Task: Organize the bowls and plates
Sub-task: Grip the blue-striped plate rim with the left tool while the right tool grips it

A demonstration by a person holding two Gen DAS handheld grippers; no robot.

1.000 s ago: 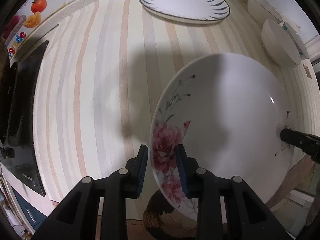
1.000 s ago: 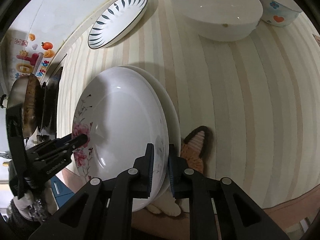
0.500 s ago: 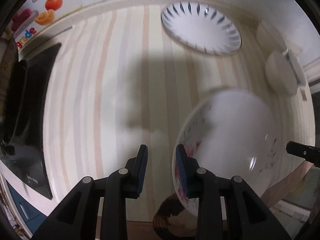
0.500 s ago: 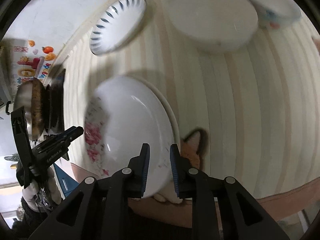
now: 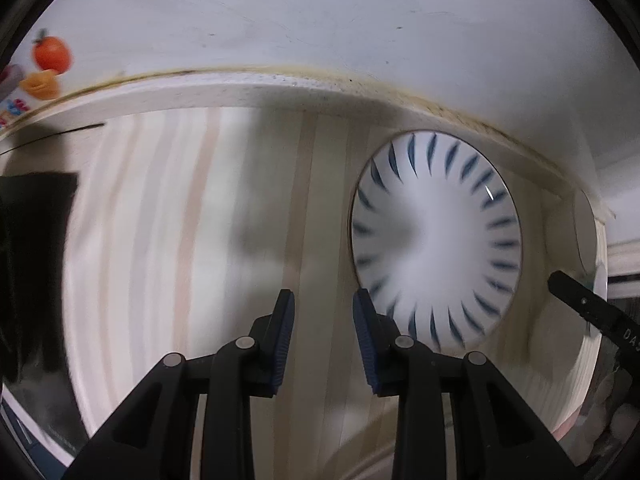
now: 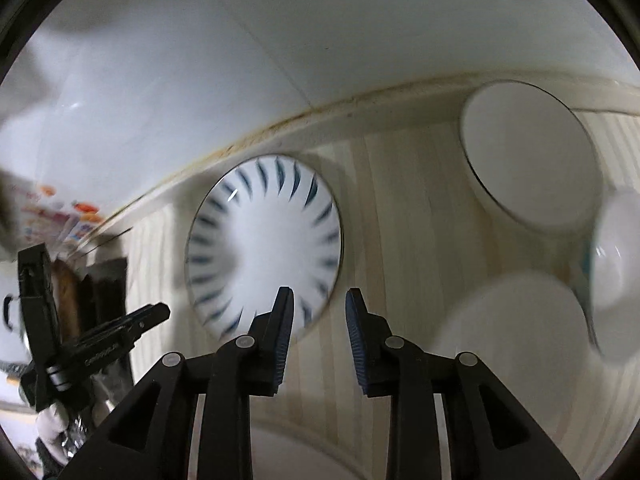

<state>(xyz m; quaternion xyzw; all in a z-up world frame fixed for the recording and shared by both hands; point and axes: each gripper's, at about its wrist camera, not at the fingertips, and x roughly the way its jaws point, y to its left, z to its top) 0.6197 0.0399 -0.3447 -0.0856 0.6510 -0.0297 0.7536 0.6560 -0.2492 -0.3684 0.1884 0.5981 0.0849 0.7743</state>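
Observation:
A white plate with blue dashes lies on the striped counter near the back wall; it also shows in the right wrist view. My left gripper is open and empty, just left of the plate's near rim. My right gripper is open and empty, at the plate's near right rim. A white rim of the stacked plates shows at the bottom edge under the right gripper. Three white bowls stand at the right: one at the back, one nearer, one at the edge.
The white wall runs close behind the plate. A black stove is at the left, with a pan on it. Fruit stickers are on the wall. The other gripper's tip shows at the right.
Both grippers let go of the flowered plate, opened, and moved forward towards the blue-dashed plate. The flowered plate has dropped out of the left view.

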